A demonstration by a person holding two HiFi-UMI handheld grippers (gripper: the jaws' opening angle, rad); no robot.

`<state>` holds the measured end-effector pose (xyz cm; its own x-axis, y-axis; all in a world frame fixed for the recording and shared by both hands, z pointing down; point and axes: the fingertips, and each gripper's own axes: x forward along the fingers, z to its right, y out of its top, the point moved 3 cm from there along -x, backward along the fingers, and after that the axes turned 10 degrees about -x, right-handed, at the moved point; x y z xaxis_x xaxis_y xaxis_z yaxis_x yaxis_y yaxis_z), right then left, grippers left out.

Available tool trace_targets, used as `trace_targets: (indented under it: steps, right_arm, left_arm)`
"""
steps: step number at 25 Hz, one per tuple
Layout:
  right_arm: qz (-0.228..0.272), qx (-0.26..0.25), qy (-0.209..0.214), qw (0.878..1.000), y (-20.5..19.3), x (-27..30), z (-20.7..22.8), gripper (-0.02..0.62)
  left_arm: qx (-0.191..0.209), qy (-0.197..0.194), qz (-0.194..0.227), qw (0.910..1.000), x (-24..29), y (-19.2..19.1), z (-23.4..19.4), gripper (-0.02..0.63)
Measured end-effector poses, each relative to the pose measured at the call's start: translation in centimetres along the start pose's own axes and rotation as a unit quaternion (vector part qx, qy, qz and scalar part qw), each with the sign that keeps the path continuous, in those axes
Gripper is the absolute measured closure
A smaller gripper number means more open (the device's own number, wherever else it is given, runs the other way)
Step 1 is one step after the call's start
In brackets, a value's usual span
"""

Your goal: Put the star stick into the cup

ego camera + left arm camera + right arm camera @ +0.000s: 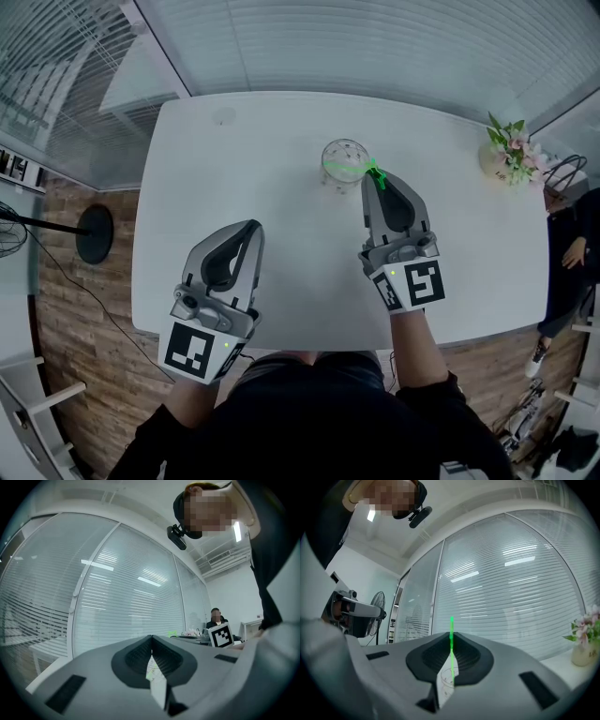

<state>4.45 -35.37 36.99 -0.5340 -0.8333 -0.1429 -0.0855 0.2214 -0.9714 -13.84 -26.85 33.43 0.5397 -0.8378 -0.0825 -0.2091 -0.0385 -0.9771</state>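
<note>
Person standing at the near edge of a white tabletop (262, 159), a hand-held gripper in each hand.

Right gripper (369, 178): reaches out level over the tabletop, tips just beside the clear cup (342, 142). Fingers clenched on the star stick (352, 170), thin and bright green. From the head view the stick runs from the fingertips out across the mouth of the cup. Cannot tell if its far end dips inside the rim. In the right gripper view the stick (451, 630) stands up between the closed fingers of the right gripper (451, 637), its upper end poking above them.

Left gripper (255, 227): nearer the person, well apart from the cup, over bare tabletop. In the left gripper view the fingers of the left gripper (151, 639) are pressed together, with nothing between them.

Cup sits upright near the middle of the tabletop, towards the far side.

Surroundings: small pot of pink flowers (511, 150) at the far right corner of the tabletop. Standing fan (377, 604) on the wood floor to the left. Glass walls with blinds behind. Another person seated in the background (216, 616).
</note>
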Motion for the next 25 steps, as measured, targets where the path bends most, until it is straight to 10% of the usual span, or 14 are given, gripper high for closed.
trace_targets:
  steps: [25]
  right_arm:
    - [-0.017, 0.044, -0.042, 0.998, -2.0, -2.7, 2.7, 0.572]
  left_arm:
    - [-0.005, -0.013, -0.008, 0.9999, 0.5, -0.7, 1.6, 0.594]
